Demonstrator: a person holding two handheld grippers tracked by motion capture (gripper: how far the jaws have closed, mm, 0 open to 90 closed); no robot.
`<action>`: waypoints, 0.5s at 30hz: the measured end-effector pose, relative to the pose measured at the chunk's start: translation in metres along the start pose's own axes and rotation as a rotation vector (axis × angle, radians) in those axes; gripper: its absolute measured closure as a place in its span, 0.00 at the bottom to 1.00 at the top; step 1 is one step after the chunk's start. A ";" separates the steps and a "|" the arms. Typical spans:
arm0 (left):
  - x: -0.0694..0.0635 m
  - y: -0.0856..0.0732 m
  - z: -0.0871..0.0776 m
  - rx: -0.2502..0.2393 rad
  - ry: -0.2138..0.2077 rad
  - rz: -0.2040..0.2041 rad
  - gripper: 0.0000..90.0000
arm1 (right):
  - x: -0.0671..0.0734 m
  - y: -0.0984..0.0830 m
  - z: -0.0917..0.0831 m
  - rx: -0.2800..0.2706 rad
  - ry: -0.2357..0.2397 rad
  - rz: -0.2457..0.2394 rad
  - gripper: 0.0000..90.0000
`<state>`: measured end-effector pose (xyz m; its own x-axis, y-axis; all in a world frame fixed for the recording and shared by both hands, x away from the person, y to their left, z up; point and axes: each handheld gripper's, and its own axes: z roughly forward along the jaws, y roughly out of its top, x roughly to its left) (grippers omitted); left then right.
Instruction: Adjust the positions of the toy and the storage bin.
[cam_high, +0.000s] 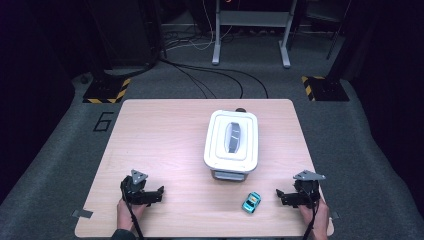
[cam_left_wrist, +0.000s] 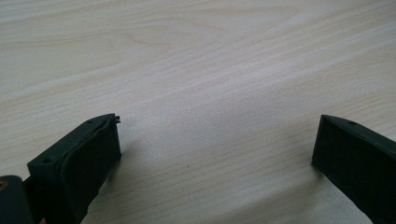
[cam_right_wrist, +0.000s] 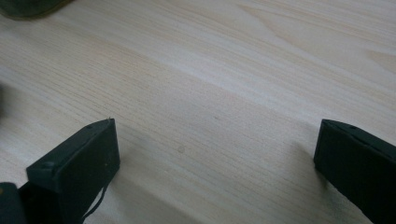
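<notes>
**A:** If we go for the toy car (cam_high: 251, 202) with the right gripper (cam_high: 288, 196) from where it sits, the main risk is a shove, not a grab. The car sits on the worktop (cam_high: 165, 145) just left of that gripper, near the front edge, and we'd guess it rolls. Clip it with one finger and it may scoot off the front.

**B:** Agreed. Fingers on both sides are spread wide with nothing between them; in the right gripper view we see bare wood between the fingers (cam_right_wrist: 74, 170). Same for the left gripper (cam_high: 150, 194).

**A:** Second risk: the white lidded box (cam_high: 231, 142) stands just behind the car. Swing in too high and we knock its front rim.

**B:** Room-wise, the left half of the worktop is open, so the left side can move freely. The right side is tighter: the box is ahead and the corner is close under our right hand (cam_high: 314, 216).

**A:** So we come in low, straddling the car.
</notes>
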<state>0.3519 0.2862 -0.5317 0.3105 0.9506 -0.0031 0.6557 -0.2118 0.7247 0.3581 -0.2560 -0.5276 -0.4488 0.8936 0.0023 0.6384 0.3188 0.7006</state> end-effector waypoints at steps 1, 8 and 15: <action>0.000 0.000 0.000 0.000 0.000 0.000 0.01 | 0.000 0.000 0.000 0.000 0.000 0.000 0.00; 0.000 0.000 0.000 0.000 0.001 0.001 0.01 | 0.000 0.000 0.000 0.000 -0.001 0.001 0.00; 0.001 0.001 0.000 0.005 -0.010 0.016 0.00 | -0.001 0.001 0.001 -0.001 0.001 -0.011 0.00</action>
<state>0.3529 0.2870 -0.5314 0.3275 0.9448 0.0013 0.6542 -0.2278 0.7212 0.3602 -0.2561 -0.5278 -0.4566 0.8897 -0.0048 0.6326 0.3284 0.7014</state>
